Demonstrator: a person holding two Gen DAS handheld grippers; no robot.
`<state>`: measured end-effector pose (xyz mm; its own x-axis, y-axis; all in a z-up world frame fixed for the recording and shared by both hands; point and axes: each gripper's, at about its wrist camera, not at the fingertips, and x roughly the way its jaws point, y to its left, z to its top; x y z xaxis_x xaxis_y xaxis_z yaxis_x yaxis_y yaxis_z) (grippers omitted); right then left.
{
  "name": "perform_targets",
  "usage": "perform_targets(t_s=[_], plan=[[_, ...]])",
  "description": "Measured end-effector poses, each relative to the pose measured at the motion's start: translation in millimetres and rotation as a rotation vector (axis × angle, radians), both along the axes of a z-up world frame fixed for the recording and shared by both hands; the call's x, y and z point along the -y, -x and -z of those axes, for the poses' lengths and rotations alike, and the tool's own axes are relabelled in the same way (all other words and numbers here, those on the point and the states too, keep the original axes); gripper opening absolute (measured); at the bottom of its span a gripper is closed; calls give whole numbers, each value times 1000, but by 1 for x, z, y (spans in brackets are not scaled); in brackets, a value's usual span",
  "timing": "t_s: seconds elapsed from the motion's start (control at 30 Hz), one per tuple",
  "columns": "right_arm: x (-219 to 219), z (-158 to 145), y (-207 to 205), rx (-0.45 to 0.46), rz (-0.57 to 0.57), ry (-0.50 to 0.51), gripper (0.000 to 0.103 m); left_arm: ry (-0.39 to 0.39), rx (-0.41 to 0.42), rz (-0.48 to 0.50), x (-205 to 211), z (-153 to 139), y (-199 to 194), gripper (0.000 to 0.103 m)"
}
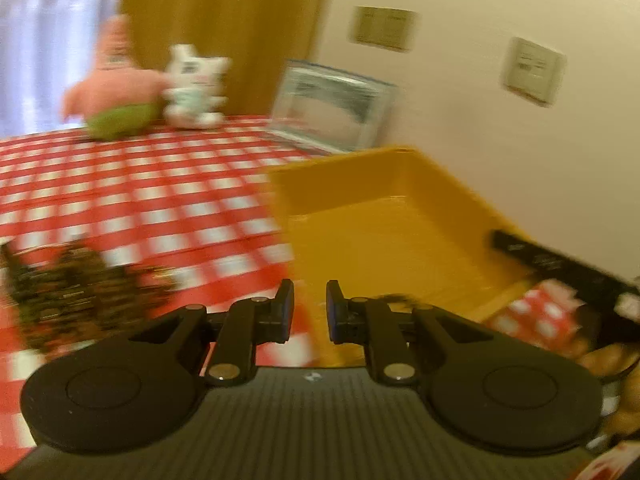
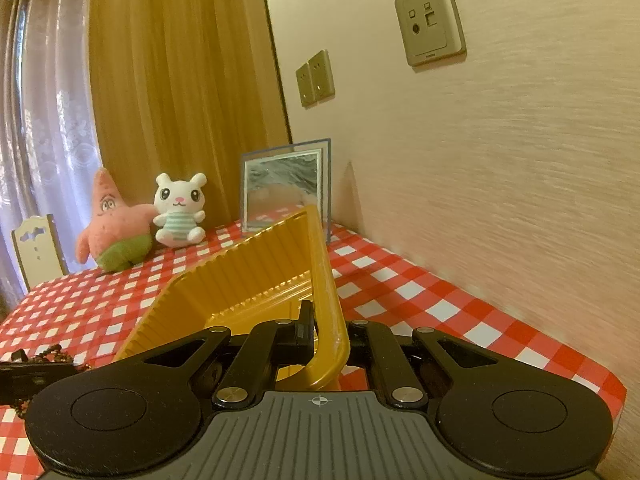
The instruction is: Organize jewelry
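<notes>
A yellow ribbed tray (image 2: 248,268) is tilted up off the red checked tablecloth (image 2: 400,288). My right gripper (image 2: 328,320) is shut on the tray's near right rim. In the blurred left wrist view the tray (image 1: 400,172) fills the right half, and a black bar (image 1: 552,260), seemingly part of the right gripper, sits at its right edge. My left gripper (image 1: 310,292) hovers at the tray's near left corner with a narrow gap between its pads and nothing in it. A dark heap of beaded jewelry (image 1: 68,284) lies on the cloth to its left. A piece of its chain (image 2: 48,350) shows in the right wrist view.
A pink star plush (image 2: 116,232) and a white bunny plush (image 2: 180,212) sit at the back of the table. A framed picture (image 2: 284,184) leans by the wall. The wall runs close along the table's right edge (image 2: 560,344). A white chair back (image 2: 38,248) stands far left.
</notes>
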<state>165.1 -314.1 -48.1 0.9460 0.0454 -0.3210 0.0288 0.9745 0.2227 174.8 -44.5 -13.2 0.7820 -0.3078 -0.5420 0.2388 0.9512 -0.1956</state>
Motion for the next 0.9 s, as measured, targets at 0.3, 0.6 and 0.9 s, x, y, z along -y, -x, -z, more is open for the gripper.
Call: perform_targets(t_s=[0.3,0.6,0.9], plan=[[-12,4,-10,-9,-10,19,6,-124,-93,-318,-105,26,8,14],[-25,-1,-33,37,-48,65,5,-137,-74,-416,-151,30,-11,18],[-34,-1,-48,41,-57,100,5,-143,-45,-486,-169,28,-58,38]])
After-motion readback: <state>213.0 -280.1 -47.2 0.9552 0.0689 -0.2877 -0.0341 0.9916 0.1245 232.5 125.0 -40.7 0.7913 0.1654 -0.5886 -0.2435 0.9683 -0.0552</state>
